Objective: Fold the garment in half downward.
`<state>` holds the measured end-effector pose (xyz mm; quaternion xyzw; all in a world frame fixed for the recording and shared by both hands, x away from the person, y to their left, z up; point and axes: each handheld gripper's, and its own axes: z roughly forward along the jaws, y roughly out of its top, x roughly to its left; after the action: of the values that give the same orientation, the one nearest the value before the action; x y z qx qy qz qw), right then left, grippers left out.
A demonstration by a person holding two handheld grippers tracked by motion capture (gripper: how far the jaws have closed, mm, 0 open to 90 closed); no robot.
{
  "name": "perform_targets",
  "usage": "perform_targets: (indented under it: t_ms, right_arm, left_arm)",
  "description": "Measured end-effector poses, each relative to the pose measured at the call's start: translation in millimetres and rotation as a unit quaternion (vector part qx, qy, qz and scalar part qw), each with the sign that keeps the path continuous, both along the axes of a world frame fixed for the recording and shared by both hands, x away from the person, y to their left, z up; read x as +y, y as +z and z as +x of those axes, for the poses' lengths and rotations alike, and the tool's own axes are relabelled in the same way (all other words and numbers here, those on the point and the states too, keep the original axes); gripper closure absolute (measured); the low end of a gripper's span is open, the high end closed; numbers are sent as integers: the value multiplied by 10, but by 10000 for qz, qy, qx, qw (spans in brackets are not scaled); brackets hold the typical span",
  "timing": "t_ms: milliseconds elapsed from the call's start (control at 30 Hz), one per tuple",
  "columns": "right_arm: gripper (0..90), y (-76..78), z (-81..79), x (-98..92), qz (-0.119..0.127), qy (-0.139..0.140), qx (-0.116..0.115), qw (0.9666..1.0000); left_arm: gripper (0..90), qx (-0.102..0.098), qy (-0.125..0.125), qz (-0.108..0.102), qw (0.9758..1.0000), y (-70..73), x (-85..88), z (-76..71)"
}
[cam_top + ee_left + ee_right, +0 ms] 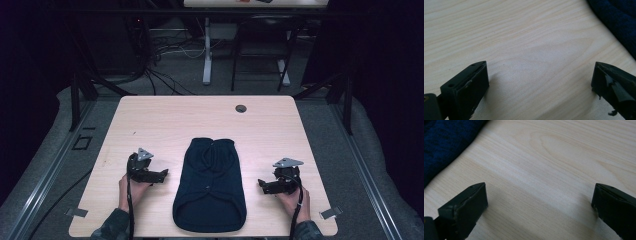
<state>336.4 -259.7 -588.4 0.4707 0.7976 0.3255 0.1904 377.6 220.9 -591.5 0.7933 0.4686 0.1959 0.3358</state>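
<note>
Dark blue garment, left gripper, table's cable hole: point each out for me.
dark blue garment [210, 187], high view, middle of the fabric
left gripper [164, 173], high view, between its fingertips
cable hole [241, 108], high view, centre of the round hole

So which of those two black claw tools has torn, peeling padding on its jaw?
The left gripper: its right-hand pad shows ragged flaps, while the right gripper looks intact.
</note>
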Motion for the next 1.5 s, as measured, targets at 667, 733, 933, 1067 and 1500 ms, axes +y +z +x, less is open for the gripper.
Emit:
perform_targets:
  t_ms: [667, 733, 933, 1067, 1500]
  right_arm:
    - [11, 356, 374, 219, 287, 436, 458, 9976]
    - [0, 413, 441, 274, 361, 471, 417, 9974]
    - [0, 479, 718, 470, 515, 620, 546, 9952]
    - [0, 481, 821, 555, 548, 656, 644, 9943]
    - [138, 426, 1314, 928, 326, 470, 910, 9942]
  left_arm:
    - [32, 86, -336, -250, 9991, 279, -311, 377]
    - [32, 71, -354, -266, 9990, 317, -363, 447]
    - [30, 142, -474, -296, 9983, 398, -522, 651]
    - [19, 184, -535, -251, 9981, 409, -640, 771]
    - [2, 440, -461, -33, 9980, 351, -954, 1129]
